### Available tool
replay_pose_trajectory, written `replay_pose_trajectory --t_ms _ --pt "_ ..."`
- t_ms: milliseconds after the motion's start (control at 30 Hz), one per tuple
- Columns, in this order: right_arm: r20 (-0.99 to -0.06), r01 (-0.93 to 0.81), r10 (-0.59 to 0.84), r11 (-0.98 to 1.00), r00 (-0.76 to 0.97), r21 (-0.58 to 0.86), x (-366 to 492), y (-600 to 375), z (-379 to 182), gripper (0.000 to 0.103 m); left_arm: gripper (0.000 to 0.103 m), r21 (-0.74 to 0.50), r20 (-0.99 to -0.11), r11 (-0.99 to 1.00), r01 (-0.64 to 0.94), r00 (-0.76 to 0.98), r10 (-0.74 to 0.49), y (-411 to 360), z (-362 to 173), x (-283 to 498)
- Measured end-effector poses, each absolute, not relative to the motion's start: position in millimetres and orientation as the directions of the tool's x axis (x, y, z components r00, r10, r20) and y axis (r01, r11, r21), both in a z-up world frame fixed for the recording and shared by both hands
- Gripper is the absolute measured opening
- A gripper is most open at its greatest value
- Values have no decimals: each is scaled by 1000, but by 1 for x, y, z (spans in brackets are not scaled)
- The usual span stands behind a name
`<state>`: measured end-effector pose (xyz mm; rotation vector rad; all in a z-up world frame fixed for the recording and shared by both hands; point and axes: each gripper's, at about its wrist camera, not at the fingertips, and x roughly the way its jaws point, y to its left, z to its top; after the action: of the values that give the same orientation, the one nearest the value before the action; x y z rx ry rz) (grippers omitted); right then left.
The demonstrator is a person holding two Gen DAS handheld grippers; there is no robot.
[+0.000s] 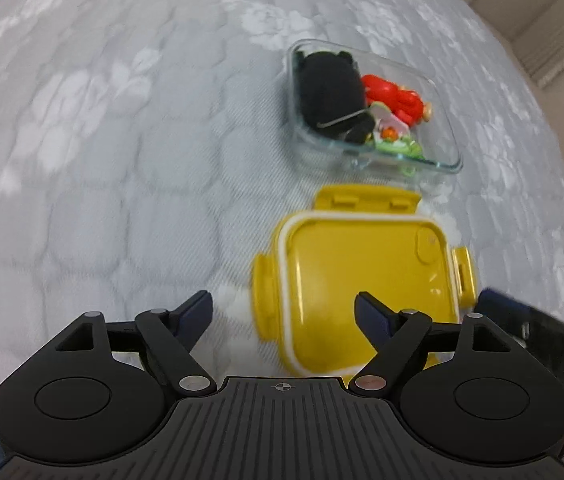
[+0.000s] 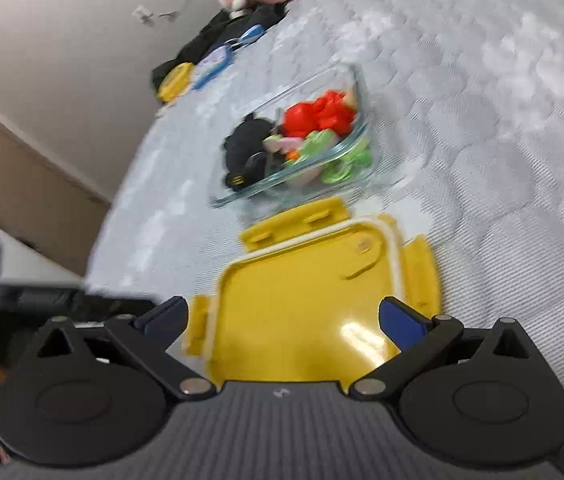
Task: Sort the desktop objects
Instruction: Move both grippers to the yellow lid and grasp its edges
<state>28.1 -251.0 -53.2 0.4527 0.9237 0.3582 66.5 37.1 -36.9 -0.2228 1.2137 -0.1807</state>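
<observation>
Presently: quilted grey bedspread [image 1: 122, 160]; yellow clip lid [image 1: 361, 280] lying flat on it, just before glass container [image 1: 447, 136] holding black plush [image 1: 329, 92], red toy [image 1: 393, 98], green toy [image 1: 395, 144]. Left claw [image 1: 283, 312] released, empty; right claw [image 2: 282, 320] spread over the lid, not pinching.

- Left matte-black two-finger gripper [image 1: 283, 314]: ribbed body, crosshair mark, round side discs, silver rivets, dark navy pads.
- Right matte-black two-finger gripper [image 2: 282, 318]: same build, brighter blue pads [image 2: 399, 322].

Toys [image 1: 345, 96] in glass container [image 1: 447, 136], lid [image 1: 361, 272] just before it, on bedspread [image 1: 122, 160]
</observation>
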Motion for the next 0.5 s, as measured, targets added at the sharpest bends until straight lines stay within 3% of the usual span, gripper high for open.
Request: replay_pose_trajectory --t_ms 100,333,500 --pt "-662 -59 339 912 668 407 19 -252 -42 102 93 -244 -888 968 58 387 -247 34 -39 53" --pt "-699 -43 162 982 697 185 18 -246 -19 103 93 -245 -856 959 143 432 -283 27 -37 42" --pt "-789 -161 224 974 572 160 35 -241 -7 102 97 -309 -861 937 160 371 -347 31 -44 47"
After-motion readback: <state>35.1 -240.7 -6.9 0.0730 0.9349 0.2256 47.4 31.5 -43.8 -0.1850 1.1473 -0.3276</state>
